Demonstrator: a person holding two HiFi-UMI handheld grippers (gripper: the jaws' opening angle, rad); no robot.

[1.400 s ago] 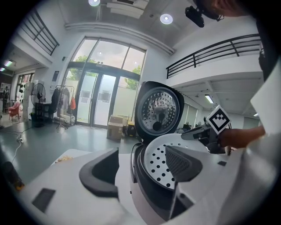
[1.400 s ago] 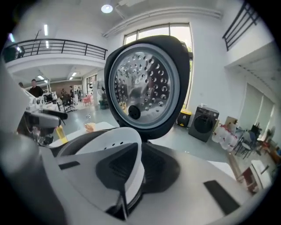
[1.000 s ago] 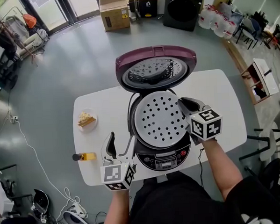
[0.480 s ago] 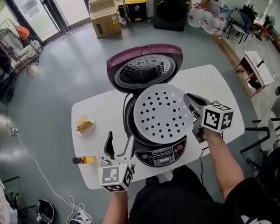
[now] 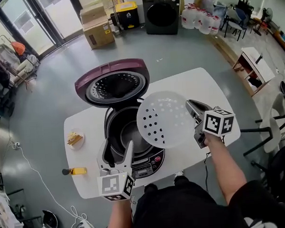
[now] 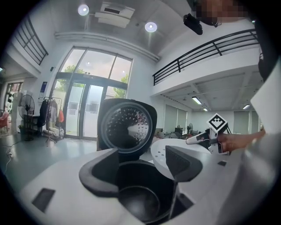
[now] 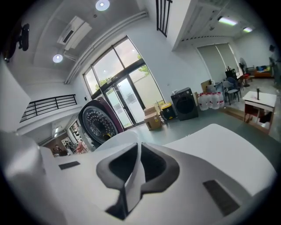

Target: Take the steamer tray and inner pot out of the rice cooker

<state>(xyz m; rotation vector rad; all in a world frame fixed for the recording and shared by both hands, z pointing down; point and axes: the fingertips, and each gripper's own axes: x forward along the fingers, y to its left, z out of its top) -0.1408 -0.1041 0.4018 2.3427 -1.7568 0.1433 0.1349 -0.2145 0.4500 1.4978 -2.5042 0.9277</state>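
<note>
The rice cooker (image 5: 135,149) stands open on the white table (image 5: 203,84), its purple lid (image 5: 112,81) upright behind it. The dark inner pot (image 5: 129,133) sits in the cooker, uncovered, and is also seen in the left gripper view (image 6: 138,197). My right gripper (image 5: 189,106) is shut on the rim of the white perforated steamer tray (image 5: 164,119), holding it tilted in the air to the right of the cooker; the rim (image 7: 127,184) shows edge-on between the jaws. My left gripper (image 5: 118,148) stands open at the cooker's front left rim, nothing between its jaws.
A small plate with food (image 5: 74,138) and a small amber bottle (image 5: 75,171) lie at the table's left end. Black chairs (image 5: 272,142) stand off the right end. A cardboard box (image 5: 97,25) and a dark appliance (image 5: 161,10) are far back on the floor.
The right gripper has lifted the steamer tray off the cooker and carried it to the right, tilting it and uncovering the inner pot. The left gripper has moved in to the cooker's front rim.
</note>
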